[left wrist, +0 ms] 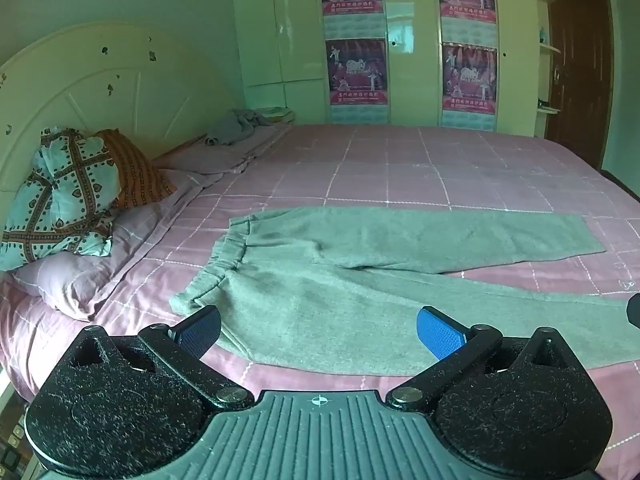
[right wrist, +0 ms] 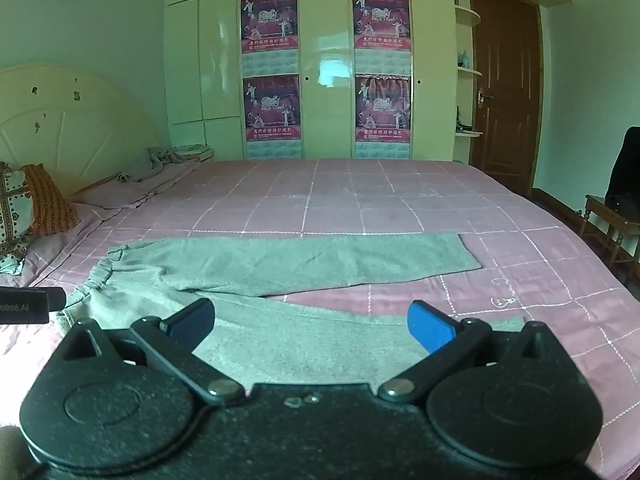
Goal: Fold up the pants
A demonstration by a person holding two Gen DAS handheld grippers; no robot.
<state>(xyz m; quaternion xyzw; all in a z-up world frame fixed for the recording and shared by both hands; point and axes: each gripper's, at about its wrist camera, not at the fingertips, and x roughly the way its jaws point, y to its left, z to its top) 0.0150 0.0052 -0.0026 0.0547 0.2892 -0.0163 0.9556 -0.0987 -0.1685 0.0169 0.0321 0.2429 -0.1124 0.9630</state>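
Grey pants [left wrist: 360, 264] lie flat on the pink checked bed sheet [left wrist: 400, 168], waistband to the left and the two legs spread to the right in a narrow V. My left gripper [left wrist: 316, 330] hovers over the near leg close to the waistband, open, with nothing between its blue pads [left wrist: 438, 334]. From the right wrist view the same pants [right wrist: 280, 268] stretch across the bed, and my right gripper [right wrist: 312, 322] hangs open above the near leg, further toward its hem. The left gripper's edge [right wrist: 28, 304] shows at the far left of the right wrist view.
Pillows [left wrist: 68, 200] are piled by the cream headboard [left wrist: 100, 80] at left. A crumpled grey cloth [left wrist: 240, 126] lies at the bed's far corner. A wardrobe with posters [right wrist: 320, 80] and a brown door [right wrist: 504, 96] stand behind. A wooden chair [right wrist: 616, 216] stands beside the bed at right.
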